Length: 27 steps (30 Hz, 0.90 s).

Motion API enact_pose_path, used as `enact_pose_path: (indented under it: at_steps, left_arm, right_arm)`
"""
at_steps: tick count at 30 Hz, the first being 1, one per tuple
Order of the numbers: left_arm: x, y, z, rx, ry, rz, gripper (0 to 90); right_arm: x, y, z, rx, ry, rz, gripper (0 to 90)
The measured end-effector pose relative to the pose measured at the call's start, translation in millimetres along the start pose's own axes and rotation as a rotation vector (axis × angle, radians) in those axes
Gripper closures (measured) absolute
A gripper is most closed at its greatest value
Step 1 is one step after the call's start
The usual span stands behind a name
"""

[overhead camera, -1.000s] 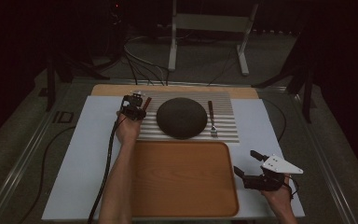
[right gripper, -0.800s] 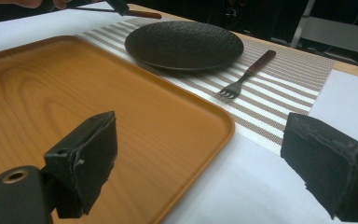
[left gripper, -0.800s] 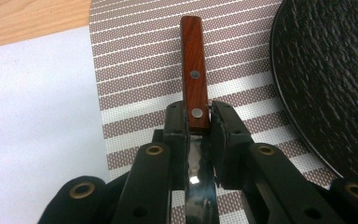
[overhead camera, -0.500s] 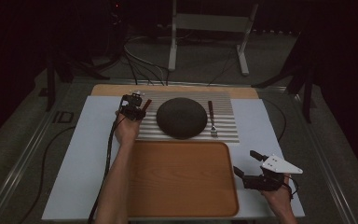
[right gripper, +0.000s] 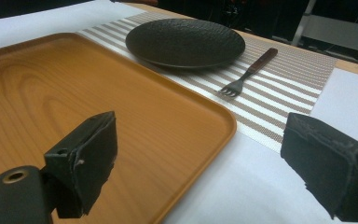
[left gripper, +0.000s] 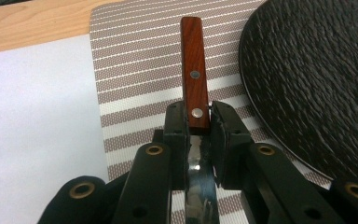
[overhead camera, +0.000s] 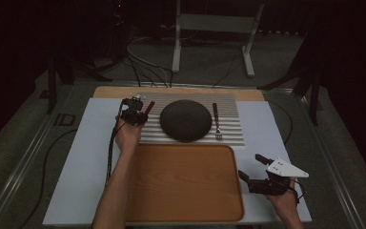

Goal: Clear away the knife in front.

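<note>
Two grippers were at work over the table. From the high view, the left gripper [overhead camera: 136,113] sat at the left edge of the striped mat [overhead camera: 228,130], just beside the dark plate [overhead camera: 186,120], and it pinched a knife [overhead camera: 148,107] with a red-brown handle. The fork [overhead camera: 216,122] lay on the other side of the plate. The right gripper [overhead camera: 257,169] rested near the right corner of the wooden tray [overhead camera: 181,183], spread wide and holding nothing.

From the left gripper view, the pads [left gripper: 175,126] squeezed the knife [left gripper: 194,70] right where the handle met the shiny blade — a thin, slippery spot. The knife could swing or slide out if the hand tipped fast. The handle pointed along the plate [left gripper: 317,79], so a turn that way could bump the rim.

From the right gripper view, the tray [right gripper: 98,107] had a raised edge — a knife carried too low could catch on it and twist loose.
</note>
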State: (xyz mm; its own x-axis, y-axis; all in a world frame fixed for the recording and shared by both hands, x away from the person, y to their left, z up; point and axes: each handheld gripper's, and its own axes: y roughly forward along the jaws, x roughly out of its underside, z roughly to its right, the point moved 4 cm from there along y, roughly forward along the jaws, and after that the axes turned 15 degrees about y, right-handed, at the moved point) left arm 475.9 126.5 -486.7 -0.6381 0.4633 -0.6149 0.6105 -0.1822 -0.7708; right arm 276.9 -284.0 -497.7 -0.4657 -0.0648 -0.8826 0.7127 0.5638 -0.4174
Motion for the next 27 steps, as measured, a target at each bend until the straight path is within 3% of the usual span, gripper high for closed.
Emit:
enact_pose_path:
  at_steps: [16,27]
  left_arm:
    - [10.4,-27.4,17.1,-0.032,0.037,0.068,78.3]
    - [29.4,-47.1,40.4,-0.091,0.074,0.116,78.3]
  right_arm:
    - [0.5,0.2,-1.2,-0.001,-0.003,-0.004,11.0]
    - [0.8,0.7,-1.7,0.0,-0.007,-0.007,10.9]
